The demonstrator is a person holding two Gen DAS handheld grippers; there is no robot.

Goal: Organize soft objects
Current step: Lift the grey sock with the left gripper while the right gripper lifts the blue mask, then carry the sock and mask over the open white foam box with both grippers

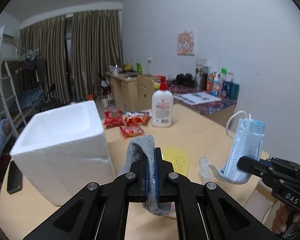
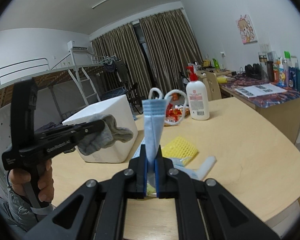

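Observation:
My left gripper point(image 1: 151, 156) is shut on a grey sock point(image 1: 144, 146) and holds it above the wooden table point(image 1: 200, 132), right of a white foam box point(image 1: 64, 140). It also shows in the right wrist view point(image 2: 102, 127) with the sock point(image 2: 108, 138) hanging in front of the box point(image 2: 110, 120). My right gripper point(image 2: 151, 152) is shut on a blue face mask point(image 2: 153, 124), held upright above the table point(image 2: 240, 140). In the left wrist view that gripper point(image 1: 242, 163) holds the mask point(image 1: 244, 150) at the right.
A yellow foam net point(image 2: 180, 147) and a clear tube-like item point(image 2: 207, 165) lie on the table below the mask. A white lotion bottle point(image 2: 198, 100) with a red pump and several red snack packets point(image 1: 128, 123) stand farther back. A dark phone point(image 1: 15, 178) lies left of the box.

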